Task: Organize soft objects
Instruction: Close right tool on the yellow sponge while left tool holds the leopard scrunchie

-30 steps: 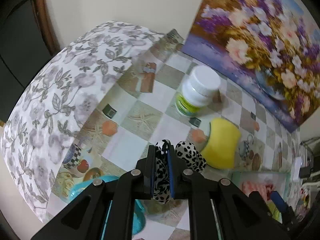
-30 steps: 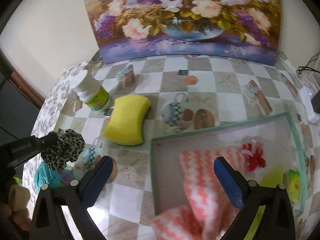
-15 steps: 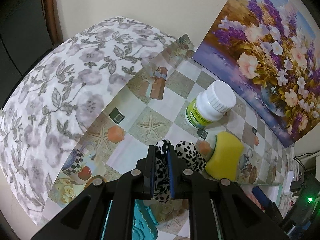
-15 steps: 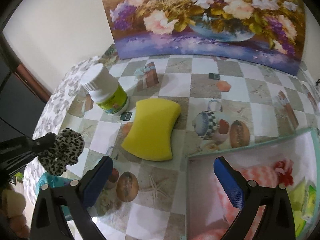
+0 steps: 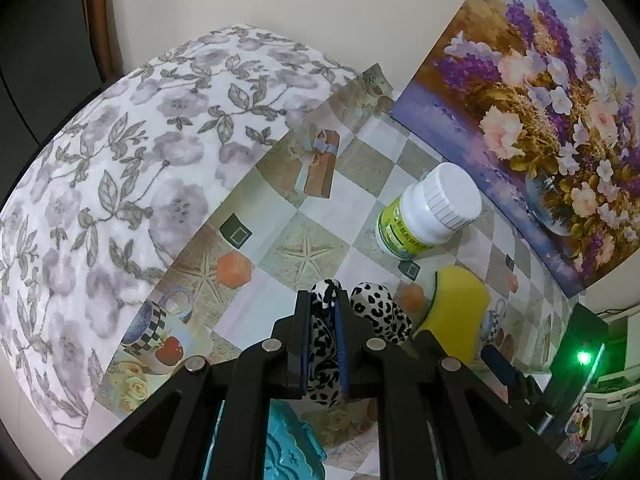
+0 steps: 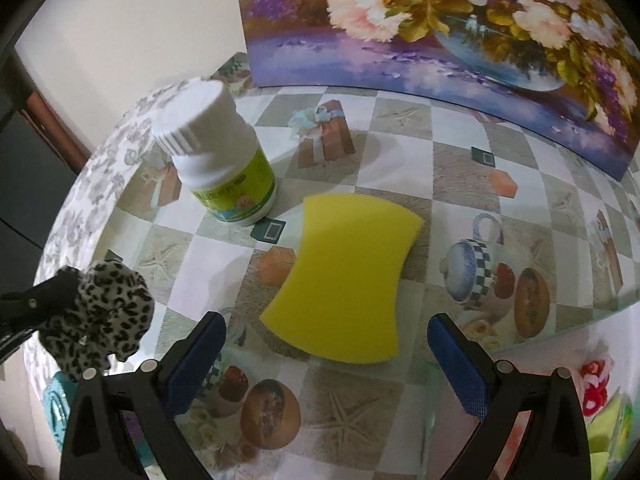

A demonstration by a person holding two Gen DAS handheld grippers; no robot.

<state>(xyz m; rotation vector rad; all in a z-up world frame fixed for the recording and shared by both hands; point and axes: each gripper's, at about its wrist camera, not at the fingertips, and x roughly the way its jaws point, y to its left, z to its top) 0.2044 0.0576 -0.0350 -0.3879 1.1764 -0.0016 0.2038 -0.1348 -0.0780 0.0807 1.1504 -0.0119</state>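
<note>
Checkered tabletop [image 6: 400, 168], holding: left gripper [image 5: 324, 312] clamped on leopard-print scrunchie [image 5: 380, 312], raised at left; right gripper [image 6: 326, 344] spread wide, nearside of yellow sponge [image 6: 348, 276]; white bottle [image 6: 224, 164] far-left of sponge; floral painting [image 6: 440, 20] behind.

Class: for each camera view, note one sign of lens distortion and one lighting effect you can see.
Left wrist view: the painting's straight edge bows, corners go black, and a green light flares. Right wrist view: the checked tablecloth curves like a dome, and the yellow sponge casts a soft shadow.
</note>
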